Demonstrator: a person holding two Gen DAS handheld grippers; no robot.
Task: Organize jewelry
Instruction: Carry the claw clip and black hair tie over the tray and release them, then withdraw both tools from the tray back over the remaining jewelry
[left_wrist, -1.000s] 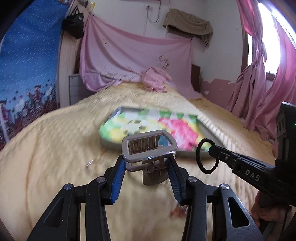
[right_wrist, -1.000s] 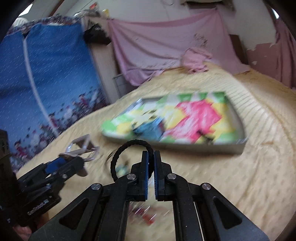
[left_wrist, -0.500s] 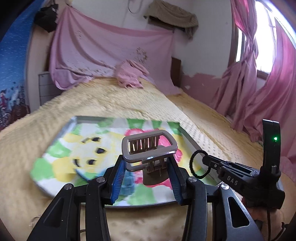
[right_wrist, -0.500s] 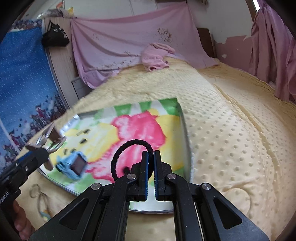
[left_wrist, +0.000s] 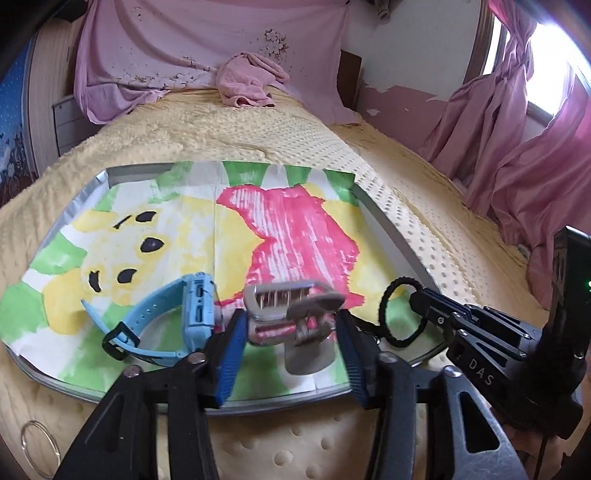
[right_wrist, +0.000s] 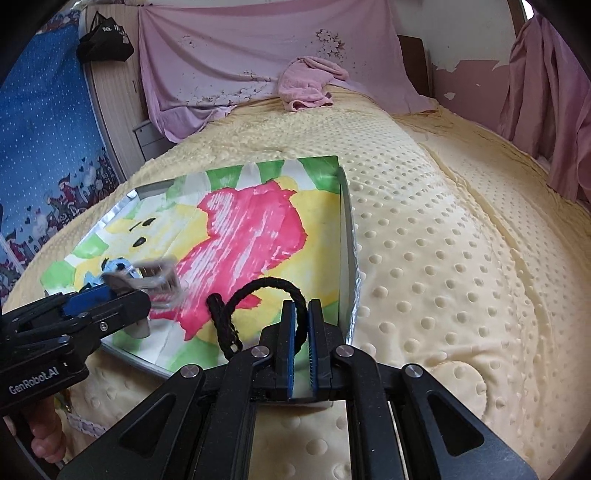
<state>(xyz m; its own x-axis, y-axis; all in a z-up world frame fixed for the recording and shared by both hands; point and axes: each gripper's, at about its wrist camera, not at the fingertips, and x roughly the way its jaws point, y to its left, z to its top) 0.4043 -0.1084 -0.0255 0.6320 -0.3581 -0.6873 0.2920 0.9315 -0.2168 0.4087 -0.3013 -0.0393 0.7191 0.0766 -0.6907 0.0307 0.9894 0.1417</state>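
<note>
Spanning the silver hair clip (left_wrist: 291, 314), the left gripper (left_wrist: 290, 332) has its 2 blue pads (left_wrist: 231, 354) set wide; the clip looks motion-blurred, and whether the pads touch it cannot be told. Beside it, the right gripper (right_wrist: 302, 339) stands slightly parted, with the black hair tie (right_wrist: 255, 310) looped between its fingers; actual pad contact cannot be told. Both items sit over the near part of the metal tray (left_wrist: 391, 229), which is lined with a coloured drawing (left_wrist: 258, 221). A blue smartwatch (left_wrist: 173, 317) lies on the drawing, left of the clip. The tray rests on a yellow dotted blanket (right_wrist: 443, 240). A thin metal ring (left_wrist: 37, 448) lies on the blanket near the tray's front-left corner.
</note>
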